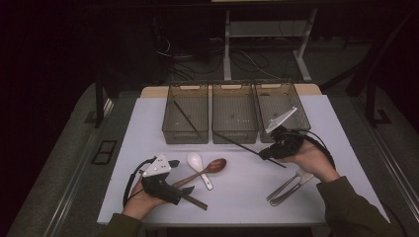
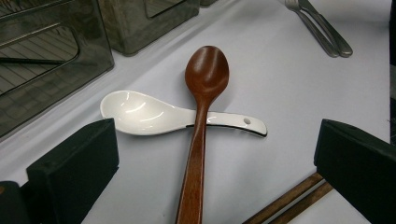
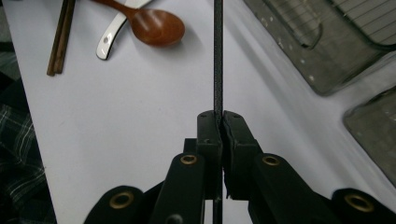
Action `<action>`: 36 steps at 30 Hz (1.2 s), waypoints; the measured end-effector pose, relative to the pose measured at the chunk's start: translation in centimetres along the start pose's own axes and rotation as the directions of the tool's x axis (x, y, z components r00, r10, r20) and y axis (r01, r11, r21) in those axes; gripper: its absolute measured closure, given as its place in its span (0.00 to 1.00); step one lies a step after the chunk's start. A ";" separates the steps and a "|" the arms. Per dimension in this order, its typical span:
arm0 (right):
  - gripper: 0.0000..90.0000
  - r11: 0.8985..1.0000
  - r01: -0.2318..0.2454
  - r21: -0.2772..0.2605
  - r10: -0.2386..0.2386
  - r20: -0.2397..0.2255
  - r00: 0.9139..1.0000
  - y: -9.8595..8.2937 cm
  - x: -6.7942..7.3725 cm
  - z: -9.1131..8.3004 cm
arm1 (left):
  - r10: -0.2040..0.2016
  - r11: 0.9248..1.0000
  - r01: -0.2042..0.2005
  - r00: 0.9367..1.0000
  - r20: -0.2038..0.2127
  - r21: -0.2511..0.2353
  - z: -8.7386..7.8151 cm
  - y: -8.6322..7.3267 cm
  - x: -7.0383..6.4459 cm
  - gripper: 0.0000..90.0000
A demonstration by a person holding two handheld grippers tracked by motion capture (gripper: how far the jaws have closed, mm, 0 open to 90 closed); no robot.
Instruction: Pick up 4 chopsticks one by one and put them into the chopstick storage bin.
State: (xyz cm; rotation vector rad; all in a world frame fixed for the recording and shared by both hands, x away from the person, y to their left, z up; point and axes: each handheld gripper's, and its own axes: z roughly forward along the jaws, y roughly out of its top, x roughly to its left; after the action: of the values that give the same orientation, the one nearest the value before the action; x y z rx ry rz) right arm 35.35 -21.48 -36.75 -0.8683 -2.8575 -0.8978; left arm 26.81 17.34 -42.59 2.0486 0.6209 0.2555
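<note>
My right gripper point(image 1: 265, 153) point(image 3: 220, 123) is shut on a thin black chopstick point(image 1: 237, 143) point(image 3: 218, 65), held just above the table in front of the middle bin point(image 1: 234, 133). My left gripper point(image 1: 185, 192) point(image 2: 215, 186) stands open at the front left. The handle of a brown wooden spoon point(image 1: 213, 166) point(image 2: 205, 79) runs between its jaws, untouched. That spoon lies across a white ceramic spoon point(image 1: 196, 160) point(image 2: 140, 114). A pair of brown chopsticks point(image 1: 196, 201) point(image 2: 289, 203) lies by the left gripper's right jaw. A second black chopstick point(image 1: 185, 116) leans inside the left bin point(image 1: 185, 85).
Three dark see-through bins stand in a row at the back of the white table point(image 1: 237, 197); the right bin point(image 1: 281, 86) is behind my right gripper. A metal fork and spoon point(image 1: 289, 187) point(image 2: 322, 28) lie at the front right, near the right hand.
</note>
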 end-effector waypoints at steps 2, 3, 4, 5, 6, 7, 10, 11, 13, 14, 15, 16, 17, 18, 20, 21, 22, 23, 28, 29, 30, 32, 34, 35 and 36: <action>0.95 1.000 -0.007 -0.020 0.007 0.008 1.000 0.0 -0.1 -0.2 | 0.000 1.000 0.000 1.000 0.001 0.000 0.0 0.0 0.0 0.00; 0.95 0.999 -0.012 -0.031 0.012 0.010 1.000 0.0 -0.2 -0.3 | 0.001 1.000 -0.001 1.000 0.001 0.000 0.0 0.0 0.0 0.00; 0.95 0.999 -0.014 -0.043 0.014 0.010 1.000 0.0 -0.3 -0.4 | 0.001 1.000 -0.001 1.000 0.001 0.000 0.0 0.0 0.0 0.00; 0.95 0.998 -0.022 -0.060 0.023 0.013 1.000 0.0 -0.4 -0.5 | 0.000 1.000 0.000 1.000 0.001 0.000 0.0 0.0 0.0 0.00; 0.95 0.997 -0.024 -0.074 0.025 0.015 1.000 0.0 -0.4 -0.6 | 0.000 1.000 0.000 1.000 0.001 0.000 0.0 0.0 0.0 0.00; 0.95 0.996 -0.029 -0.089 0.031 0.016 0.999 0.0 -0.5 -0.8 | 0.000 1.000 0.000 1.000 0.001 0.000 0.0 0.0 0.0 0.00; 0.95 0.991 -0.044 -0.127 0.048 0.028 0.998 0.1 -0.7 -1.0 | -0.002 1.000 0.002 1.000 0.001 0.001 0.1 0.0 0.0 0.00; 0.95 0.990 -0.049 -0.136 0.054 0.032 0.998 0.1 -0.8 -1.0 | -0.003 1.000 0.003 1.000 0.001 0.001 0.1 0.0 0.0 0.00; 0.95 0.984 -0.061 -0.166 0.067 0.030 0.997 0.2 -1.0 -1.1 | -0.002 1.000 0.002 1.000 0.001 -0.001 0.1 0.0 -0.1 0.00; 0.95 0.982 -0.069 -0.176 0.074 0.024 0.997 0.3 -1.2 -1.0 | 0.000 1.000 0.000 1.000 0.001 0.004 0.1 0.0 -0.1 0.00; 0.95 0.980 -0.074 -0.187 0.080 0.025 0.996 0.3 -1.3 -1.0 | 0.000 1.000 0.000 1.000 0.002 0.005 0.1 0.0 -0.1 0.00; 0.95 0.978 -0.080 -0.192 0.087 0.024 0.996 0.4 -1.3 -1.0 | -0.001 1.000 0.001 1.000 0.003 0.005 0.1 0.0 -0.1 0.00; 0.95 0.976 -0.082 -0.202 0.089 0.023 0.996 0.6 -1.4 -0.9 | 0.000 1.000 0.000 1.000 0.003 0.004 0.2 0.0 -0.1 0.00; 0.95 0.972 -0.087 -0.217 0.094 0.023 0.995 0.7 -1.6 -0.9 | 0.000 1.000 0.000 1.000 0.003 0.004 0.2 0.0 -0.1 0.00; 0.95 0.968 -0.099 -0.232 0.106 0.017 0.994 0.9 -1.8 -0.8 | 0.000 1.000 0.000 1.000 0.002 0.004 0.2 0.0 -0.1 0.00; 0.95 0.966 -0.103 -0.237 0.110 0.019 0.994 1.1 -1.9 -0.8 | -0.001 1.000 0.001 1.000 0.002 0.006 0.1 0.0 -0.1 0.00; 0.95 0.964 -0.107 -0.245 0.116 0.022 0.993 1.2 -2.0 -0.7 | -0.002 1.000 0.002 1.000 0.002 0.005 0.1 0.0 -0.1 0.00; 0.95 0.962 -0.112 -0.251 0.121 0.019 0.993 1.4 -2.1 -0.7 | -0.002 1.000 0.002 1.000 0.003 0.005 0.1 0.0 -0.1 0.00; 0.95 0.955 -0.111 -0.276 0.125 0.035 0.991 2.2 -2.4 -0.2 | -0.004 1.000 0.004 1.000 0.002 0.005 0.2 0.0 -0.1 0.00; 0.95 0.953 -0.113 -0.282 0.128 0.035 0.991 2.5 -2.5 -0.1 | -0.006 1.000 0.006 1.000 0.001 0.001 0.2 0.0 -0.1 0.00; 0.95 0.952 -0.112 -0.286 0.127 0.036 0.991 2.7 -2.5 0.1 | -0.006 1.000 0.006 1.000 0.002 0.000 0.2 0.0 -0.1 0.00; 0.95 0.948 -0.116 -0.295 0.134 0.040 0.990 3.2 -2.6 0.4 | -0.008 1.000 0.008 1.000 0.002 0.001 0.2 0.0 -0.1 0.00; 0.95 0.947 -0.117 -0.300 0.134 0.037 0.990 3.8 -2.7 0.7 | -0.008 1.000 0.008 1.000 0.003 0.000 0.2 0.0 -0.1 0.00; 0.95 0.945 -0.120 -0.305 0.137 0.037 0.990 4.1 -2.7 0.8 | -0.009 1.000 0.009 1.000 0.003 0.000 0.2 0.0 -0.1 0.00; 0.95 0.944 -0.121 -0.307 0.138 0.037 0.990 4.4 -2.7 1.0 | -0.009 1.000 0.009 1.000 0.004 0.000 0.1 0.0 0.0 0.00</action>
State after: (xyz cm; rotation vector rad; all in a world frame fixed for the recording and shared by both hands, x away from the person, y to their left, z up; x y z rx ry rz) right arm 40.08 -19.34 -35.76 -1.1107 -2.7087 -1.3406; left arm 26.83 17.22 -42.69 2.0453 0.6274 0.2460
